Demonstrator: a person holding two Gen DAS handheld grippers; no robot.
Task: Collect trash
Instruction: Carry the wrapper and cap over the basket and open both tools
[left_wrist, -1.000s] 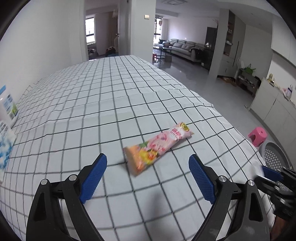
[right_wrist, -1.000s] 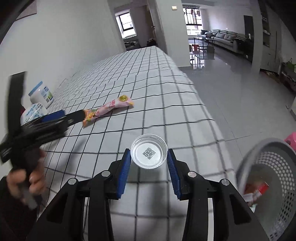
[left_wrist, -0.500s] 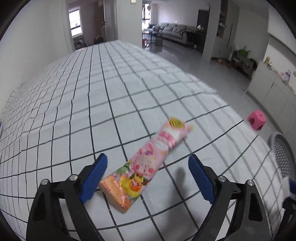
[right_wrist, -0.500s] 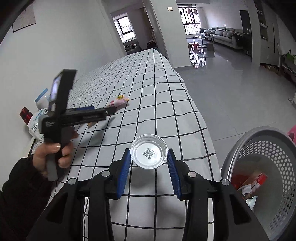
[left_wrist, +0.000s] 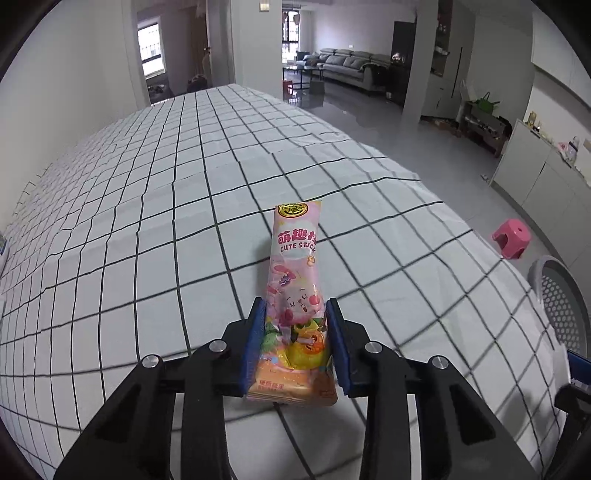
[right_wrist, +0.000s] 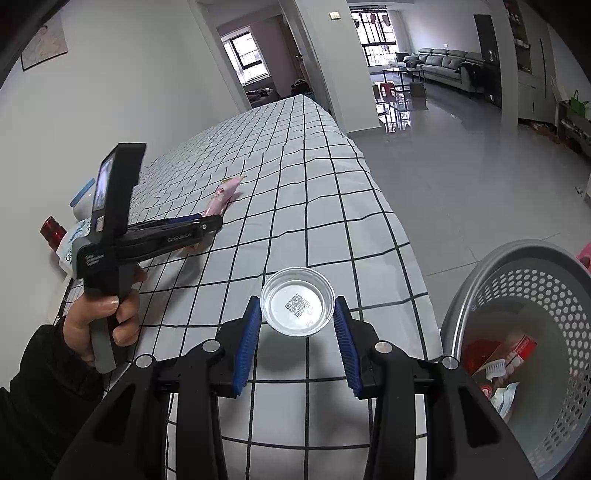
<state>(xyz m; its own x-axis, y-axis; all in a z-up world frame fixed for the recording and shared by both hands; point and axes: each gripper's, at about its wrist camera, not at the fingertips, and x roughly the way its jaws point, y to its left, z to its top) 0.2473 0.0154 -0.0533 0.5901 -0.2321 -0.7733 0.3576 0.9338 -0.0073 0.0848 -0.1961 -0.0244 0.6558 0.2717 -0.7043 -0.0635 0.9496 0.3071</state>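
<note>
On the checked tabletop (left_wrist: 147, 240), the left hand-held gripper (left_wrist: 295, 343) has just closed its 2 blue pads onto the lower end of a pink snack wrapper (left_wrist: 295, 280), which lies flat. The right hand-held gripper (right_wrist: 297, 332) grips a clear plastic lid (right_wrist: 297, 306) by its rim, near the tabletop edge, just beside a grey perforated basket (right_wrist: 546, 288) holding trash.

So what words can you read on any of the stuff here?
"CUTE STICK" (the K is partly cut off): on the pink snack wrapper, under large Chinese characters.
Gold round logo at the wrapper's top: too small to read.
QR code, no words: on the clear plastic cup.
Grey lettering on the left gripper body: too blurred.
Red box in the grey basket: unreadable.
</note>
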